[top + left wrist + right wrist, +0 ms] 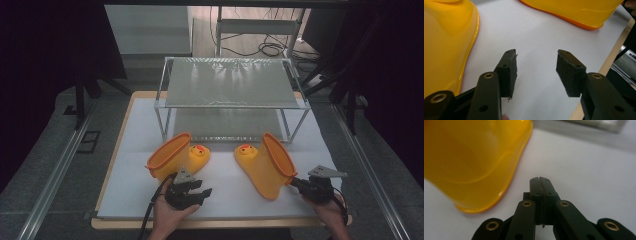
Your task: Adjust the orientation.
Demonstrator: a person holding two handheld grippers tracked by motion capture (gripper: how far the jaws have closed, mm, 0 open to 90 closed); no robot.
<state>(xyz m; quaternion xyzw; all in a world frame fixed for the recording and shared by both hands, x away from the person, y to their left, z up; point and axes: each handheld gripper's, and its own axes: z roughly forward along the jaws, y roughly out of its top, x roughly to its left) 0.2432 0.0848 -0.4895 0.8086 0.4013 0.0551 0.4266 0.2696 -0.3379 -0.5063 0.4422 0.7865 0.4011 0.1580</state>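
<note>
**Two yellow boots lie on the mat, both grippers empty**

Two yellow duck-faced rubber boots lie on their sides on the white mat (225,187), toes turned toward each other, in front of a metal wire shelf (232,95). The left boot (175,157) rests just beyond the left gripper (197,192), whose jaws stand apart with nothing but bare mat between the pads (511,72); the boot's shaft sits just beside that gripper. The right boot (267,162) lies with its open top facing the right gripper (295,183). That gripper's jaws are pressed together on nothing, the tips (540,182) just beside the boot's rim (506,187) and not touching it. A hand holds each gripper at the mat's near edge.
</note>
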